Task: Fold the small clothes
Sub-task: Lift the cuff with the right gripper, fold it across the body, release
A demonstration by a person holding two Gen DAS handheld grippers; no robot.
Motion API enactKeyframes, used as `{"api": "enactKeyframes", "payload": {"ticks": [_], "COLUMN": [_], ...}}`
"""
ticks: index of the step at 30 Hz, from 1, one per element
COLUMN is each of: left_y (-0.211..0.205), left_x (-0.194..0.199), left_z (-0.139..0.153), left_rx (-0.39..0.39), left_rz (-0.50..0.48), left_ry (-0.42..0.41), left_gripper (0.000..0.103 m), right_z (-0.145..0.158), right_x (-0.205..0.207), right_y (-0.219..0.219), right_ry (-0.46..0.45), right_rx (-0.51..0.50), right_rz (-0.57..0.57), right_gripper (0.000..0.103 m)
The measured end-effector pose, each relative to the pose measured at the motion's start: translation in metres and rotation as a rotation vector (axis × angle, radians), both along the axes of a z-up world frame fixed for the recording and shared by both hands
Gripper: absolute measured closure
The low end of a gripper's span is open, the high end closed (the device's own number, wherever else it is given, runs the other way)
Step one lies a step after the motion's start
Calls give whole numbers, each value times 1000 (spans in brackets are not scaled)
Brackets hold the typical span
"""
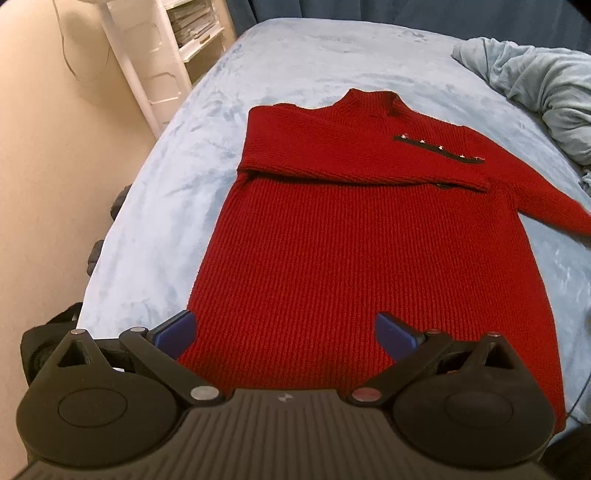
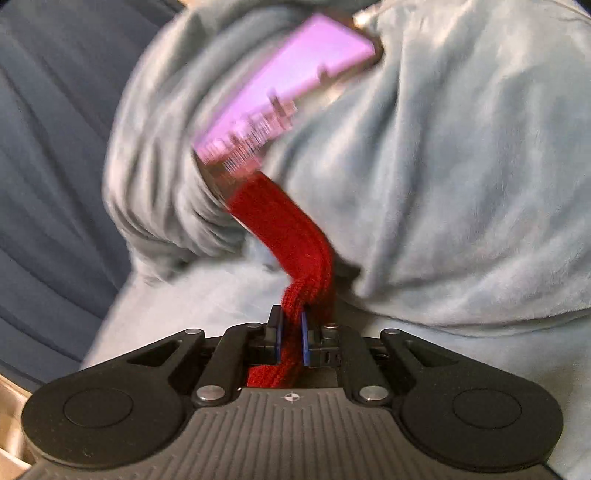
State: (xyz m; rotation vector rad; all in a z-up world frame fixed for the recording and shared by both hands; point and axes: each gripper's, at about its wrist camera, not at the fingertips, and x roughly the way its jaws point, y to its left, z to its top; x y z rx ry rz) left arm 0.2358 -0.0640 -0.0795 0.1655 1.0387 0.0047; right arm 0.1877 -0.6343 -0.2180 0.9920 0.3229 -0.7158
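A red knit sweater [image 1: 354, 251] lies flat on the light blue bed cover [image 1: 177, 184], neck at the far end. One sleeve is folded across its chest, showing a dark strip with small metal studs [image 1: 439, 147]. The other sleeve [image 1: 543, 199] runs off to the right. My left gripper [image 1: 286, 332] hovers open over the sweater's near hem, nothing between its blue pads [image 1: 181, 328]. In the right wrist view my right gripper [image 2: 290, 339] is shut on the red sleeve [image 2: 288, 232], which stretches away from the jaws toward a bunched blanket.
A crumpled pale blue blanket [image 1: 535, 85] is heaped at the bed's far right; in the right wrist view it [image 2: 443, 166] fills the scene with a pink-lit phone-like slab [image 2: 284, 92] on it. A white shelf unit [image 1: 162, 55] stands left of the bed, dark curtains [image 1: 369, 11] behind.
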Motion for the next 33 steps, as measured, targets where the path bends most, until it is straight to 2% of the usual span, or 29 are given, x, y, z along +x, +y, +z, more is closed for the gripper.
{"api": "enactKeyframes", "payload": {"ticks": [3,6,8,10,14,16,18,19,20,21,22,23,24,26,29,33], "left_y": [6,15,23,34,63,80,97,105,112,119,124,129,133,136,133,127], "left_x": [1,3,6,7,6,5,4,4,4,3,3,2,0,-3,-2,2], "left_z": [1,0,-2,-3,-1,0,2,3,4,6,8,10,12,12,3,-3], "left_rx": [-15,-27,-39,-54,-73,-74,-80,-85,-91,-97,-103,-109,-113,-105,-83,-136], "left_rz": [8,19,31,51,102,138,180,201,219,236,244,249,249,241,217,202], "left_ry": [-4,-4,1,3,-7,-13,-19,-21,-21,-22,-26,-34,-46,-67,-55,-59], "left_gripper": [0,0,0,0,0,0,0,0,0,0,0,0,0,0,0,0], "right_z": [-10,10,40,77,145,163,163,156,143,124,108,91,76,61,52,56], "right_x": [11,23,44,82,148,172,187,192,197,203,203,202,193,169,133,95], "right_y": [0,12,34,70,177,245,320,351,382,413,431,444,450,443,408,345], "right_ry": [76,75,94,120,13,-72,-137,-146,-125,-56,16,88,122,148,210,304], "right_rx": [38,-29,-174,-378,-724,-854,-953,-970,-974,-951,-922,-890,-871,-845,-791,-722], "right_rz": [-25,-9,49,129,345,503,676,758,849,979,1063,1118,1138,1146,1083,942], "right_gripper": [93,93,93,94,94,94,93,92,77,47,36,36,37,36,35,34]}}
